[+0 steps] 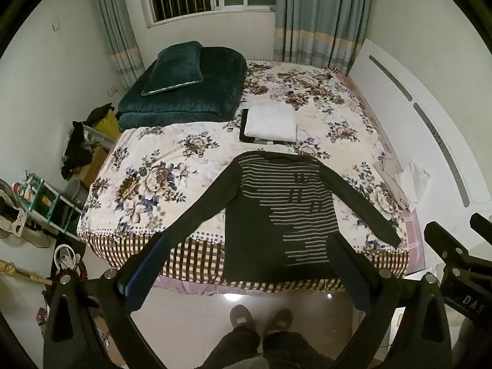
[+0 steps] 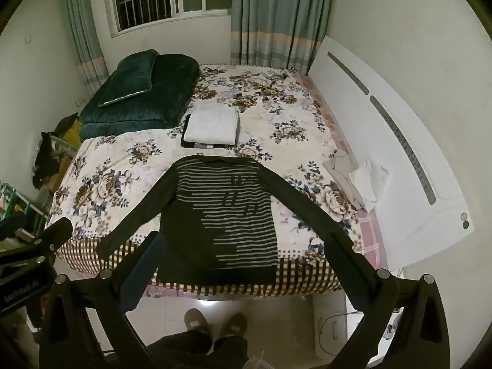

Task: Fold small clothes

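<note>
Looking down along both grippers, I see each pair of jaws spread as wide as it goes, with nothing between them and nothing touched. My left gripper (image 1: 249, 264) hangs above the near edge of the bed (image 1: 190, 153); my right gripper (image 2: 246, 258) hangs beside it, and the tip of each shows at the other view's edge.

My task piece, a dark long-sleeved sweater (image 1: 276, 215) with pale stripes, lies flat and face up at the bed's near edge, at 12 o'clock from both grippers. Its hem reaches over the checked border, and its sleeves splay toward 8 and 4 o'clock.

Beyond its collar at 12 o'clock sits a folded white cloth (image 1: 270, 121) on a darker folded piece. A dark green quilt (image 1: 184, 92) with a pillow (image 1: 175, 67) on top fills 11 o'clock. A crumpled white cloth (image 1: 412, 181) lies at 2 o'clock against the headboard (image 1: 409, 73).

Open floral cover lies on both sides of the sweater. Below, the person's shoes (image 1: 261, 316) stand on the tiled floor.

Clutter at 9 o'clock is too dim to name, and the lettering on the sweater's chest is unreadable.
</note>
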Action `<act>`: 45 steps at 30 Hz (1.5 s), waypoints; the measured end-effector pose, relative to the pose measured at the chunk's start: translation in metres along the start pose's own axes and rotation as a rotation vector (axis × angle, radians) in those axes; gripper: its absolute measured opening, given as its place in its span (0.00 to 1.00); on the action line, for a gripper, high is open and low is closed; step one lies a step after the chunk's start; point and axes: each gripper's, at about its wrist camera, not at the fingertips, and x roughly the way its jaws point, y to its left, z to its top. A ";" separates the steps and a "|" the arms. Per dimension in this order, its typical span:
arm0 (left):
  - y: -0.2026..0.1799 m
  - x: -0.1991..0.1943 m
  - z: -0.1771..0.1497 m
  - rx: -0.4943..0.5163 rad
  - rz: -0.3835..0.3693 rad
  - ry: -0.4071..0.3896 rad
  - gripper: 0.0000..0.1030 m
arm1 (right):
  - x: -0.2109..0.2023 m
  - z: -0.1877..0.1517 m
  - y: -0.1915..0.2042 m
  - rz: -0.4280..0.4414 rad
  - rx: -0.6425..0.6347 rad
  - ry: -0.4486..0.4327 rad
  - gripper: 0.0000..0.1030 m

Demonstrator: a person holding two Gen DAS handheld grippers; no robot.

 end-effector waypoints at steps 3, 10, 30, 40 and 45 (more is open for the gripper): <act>0.000 0.000 0.000 -0.002 -0.004 0.001 1.00 | 0.000 0.000 0.000 0.003 0.001 0.006 1.00; 0.000 0.000 0.000 -0.003 -0.006 0.000 1.00 | 0.000 0.000 -0.001 0.002 -0.001 0.004 1.00; -0.001 0.000 0.000 -0.009 -0.018 -0.009 1.00 | -0.008 0.008 0.007 -0.005 -0.007 -0.004 1.00; -0.004 -0.004 0.005 -0.010 -0.021 -0.012 1.00 | -0.014 0.008 0.008 -0.005 -0.010 -0.009 1.00; -0.013 -0.004 0.011 -0.010 -0.021 -0.014 1.00 | -0.014 0.008 0.007 -0.007 -0.011 -0.011 1.00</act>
